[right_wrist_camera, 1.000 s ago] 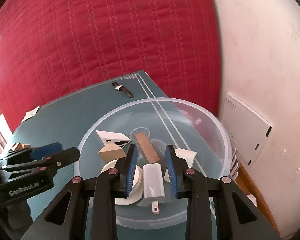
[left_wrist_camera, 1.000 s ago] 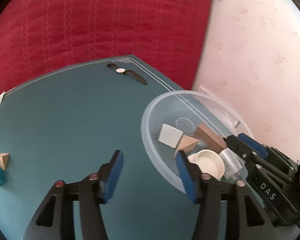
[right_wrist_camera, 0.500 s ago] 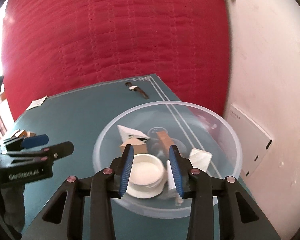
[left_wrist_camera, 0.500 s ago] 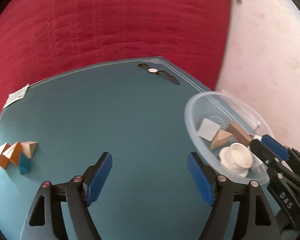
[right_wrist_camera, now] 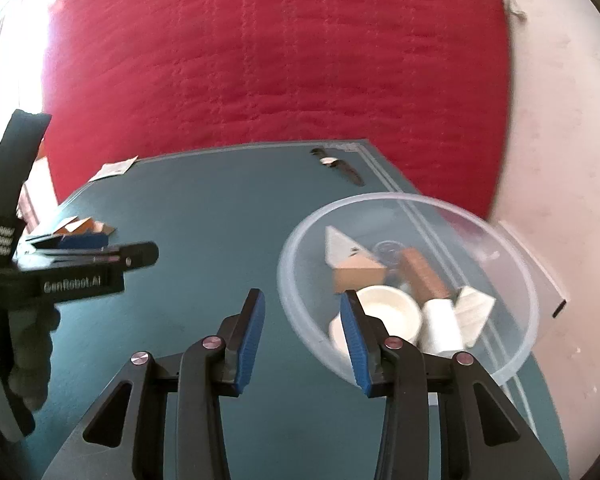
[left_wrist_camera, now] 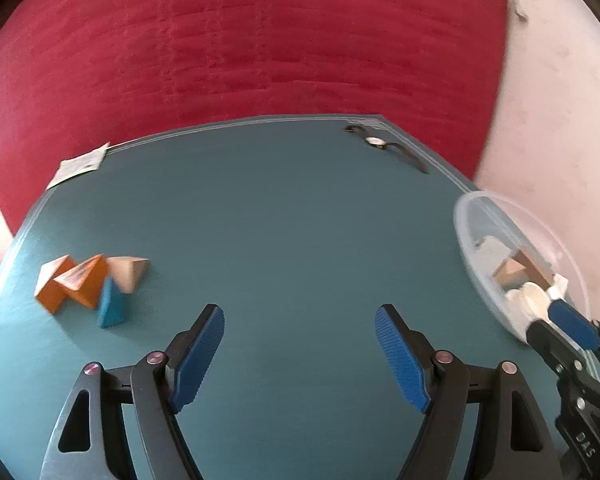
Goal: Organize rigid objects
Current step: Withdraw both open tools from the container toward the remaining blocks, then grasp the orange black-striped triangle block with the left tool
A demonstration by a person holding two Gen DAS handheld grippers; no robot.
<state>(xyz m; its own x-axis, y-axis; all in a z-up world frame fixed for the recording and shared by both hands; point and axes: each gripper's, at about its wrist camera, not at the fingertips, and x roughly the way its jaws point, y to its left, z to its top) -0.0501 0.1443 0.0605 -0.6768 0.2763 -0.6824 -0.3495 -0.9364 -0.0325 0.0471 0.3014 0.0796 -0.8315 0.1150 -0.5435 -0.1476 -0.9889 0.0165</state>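
Your left gripper (left_wrist_camera: 299, 354) hangs over bare desk (left_wrist_camera: 284, 216) with its jaws released wide and nothing between them, set up, I judge, for the blocks not yet sorted: the orange wedges (left_wrist_camera: 70, 282), the pale wooden wedge (left_wrist_camera: 127, 274) and the blue wedge (left_wrist_camera: 110, 306) huddle together at the desk's left edge, well apart from the clear bowl (right_wrist_camera: 512, 280). Your right gripper (right_wrist_camera: 302, 338) has just been opening its jaws and they grasp nothing; it sits just beside the bowl's near rim. The bowl stands at the desk's right edge and already holds the sorted pieces, among them a white cup (right_wrist_camera: 386, 310), a brown block (right_wrist_camera: 422, 276) and a tan wedge (right_wrist_camera: 358, 274). A wristwatch (left_wrist_camera: 384, 146) lies at the far corner.
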